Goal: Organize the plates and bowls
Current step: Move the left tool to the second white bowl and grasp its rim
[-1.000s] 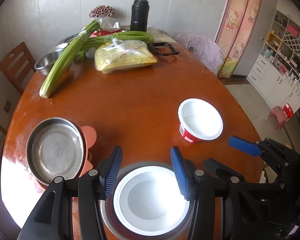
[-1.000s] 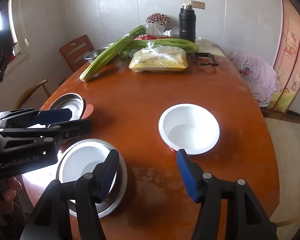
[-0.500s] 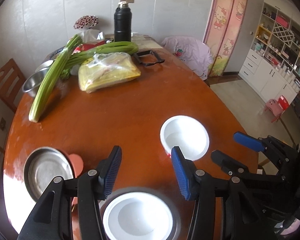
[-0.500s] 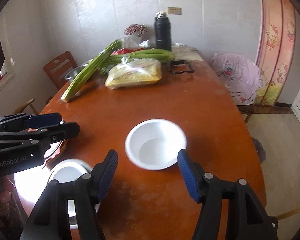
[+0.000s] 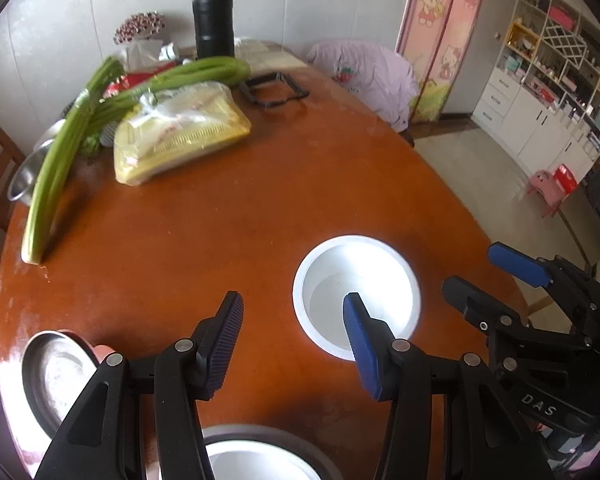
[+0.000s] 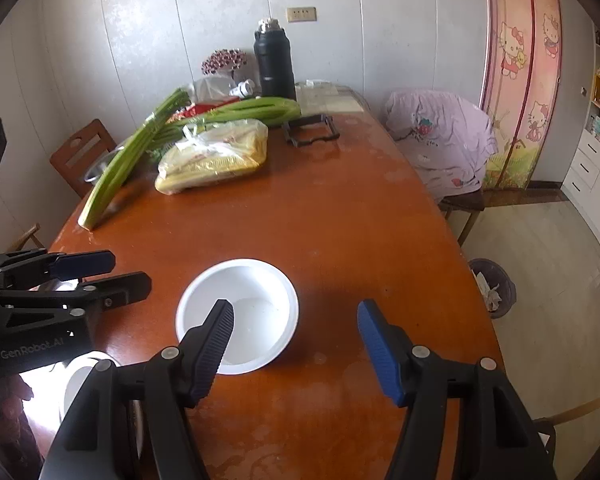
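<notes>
**Right wrist view: the white bowl waits between two empty grippers**

Right wrist view shows the right hand-held gripper (image 6: 296,344) nearest of all. Its jaws are opening and nothing is between them. One finger hangs over the near rim of the white bowl (image 6: 256,312), but it does not pinch it. The other finger is out over the bare bench (image 6: 340,208).

I think the step now is to pick up this white bowl and put it with the other dishes. To do it well, the gripper should come down so one finger goes inside the bowl and one goes outside, with the rim in the middle. Then it should squeeze softly, because the bowl looks thin and light and may slide on the smooth wood.

The left hand-held gripper (image 5: 292,334) is let go too, and it holds nothing. One of its fingers shows in front of the same bowl (image 5: 356,276). Both grippers are near one bowl, so they could bump.

Only the left wrist view shows the steel plate (image 5: 56,376) close by on the left, with something pink peeking from under it. It also shows the second white bowl (image 5: 256,460), sitting inside a steel dish at the bottom edge. The right wrist view shows just a bit of that bowl, but it shows the bin (image 6: 492,288) on the floor.

Far back lie the celery (image 6: 128,160), the yellow bag (image 6: 216,156) and the black flask (image 6: 274,64).
</notes>
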`<state>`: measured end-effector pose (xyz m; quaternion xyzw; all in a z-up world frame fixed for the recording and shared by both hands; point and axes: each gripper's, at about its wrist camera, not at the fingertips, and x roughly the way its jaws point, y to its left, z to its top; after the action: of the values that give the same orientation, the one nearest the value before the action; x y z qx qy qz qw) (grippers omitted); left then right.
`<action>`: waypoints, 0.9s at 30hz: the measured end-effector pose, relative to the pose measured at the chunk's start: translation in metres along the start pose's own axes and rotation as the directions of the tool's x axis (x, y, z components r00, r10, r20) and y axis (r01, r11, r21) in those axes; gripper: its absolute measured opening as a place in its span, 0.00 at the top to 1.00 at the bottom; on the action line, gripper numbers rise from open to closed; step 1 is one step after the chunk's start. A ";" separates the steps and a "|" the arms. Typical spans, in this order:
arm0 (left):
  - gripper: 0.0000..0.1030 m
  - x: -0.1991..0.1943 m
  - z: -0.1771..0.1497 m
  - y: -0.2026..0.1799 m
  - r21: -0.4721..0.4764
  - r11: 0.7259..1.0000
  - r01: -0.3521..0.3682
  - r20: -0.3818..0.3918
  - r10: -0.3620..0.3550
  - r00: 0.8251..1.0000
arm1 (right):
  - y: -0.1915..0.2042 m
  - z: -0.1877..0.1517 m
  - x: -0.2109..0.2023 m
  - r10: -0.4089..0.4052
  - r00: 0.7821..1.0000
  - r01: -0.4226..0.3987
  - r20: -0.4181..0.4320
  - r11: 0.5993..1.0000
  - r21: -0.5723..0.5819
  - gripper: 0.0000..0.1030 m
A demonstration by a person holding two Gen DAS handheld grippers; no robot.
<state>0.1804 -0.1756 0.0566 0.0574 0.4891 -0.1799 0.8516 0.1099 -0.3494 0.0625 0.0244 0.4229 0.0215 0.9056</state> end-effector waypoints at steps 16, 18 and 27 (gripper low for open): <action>0.48 0.061 0.010 -0.005 -0.015 1.000 -0.012 -0.117 0.010 0.993 | -0.010 -0.008 0.054 0.015 0.994 -0.013 -0.109 1.000 0.015 0.38; 0.48 0.065 0.011 -0.006 -0.015 1.000 -0.014 -0.124 0.012 0.992 | -0.011 -0.009 0.057 0.014 0.993 -0.012 -0.117 1.000 0.017 0.38; 0.48 0.078 0.010 -0.006 -0.004 1.000 -0.025 -0.142 0.024 0.990 | -0.001 -0.014 0.071 0.028 0.989 -0.030 -0.147 0.999 -0.015 0.38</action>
<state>0.2225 -0.2034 -0.0042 0.0734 0.5483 -0.1634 0.8168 0.1443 -0.3462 -0.0006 0.0211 0.4878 0.0399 0.8718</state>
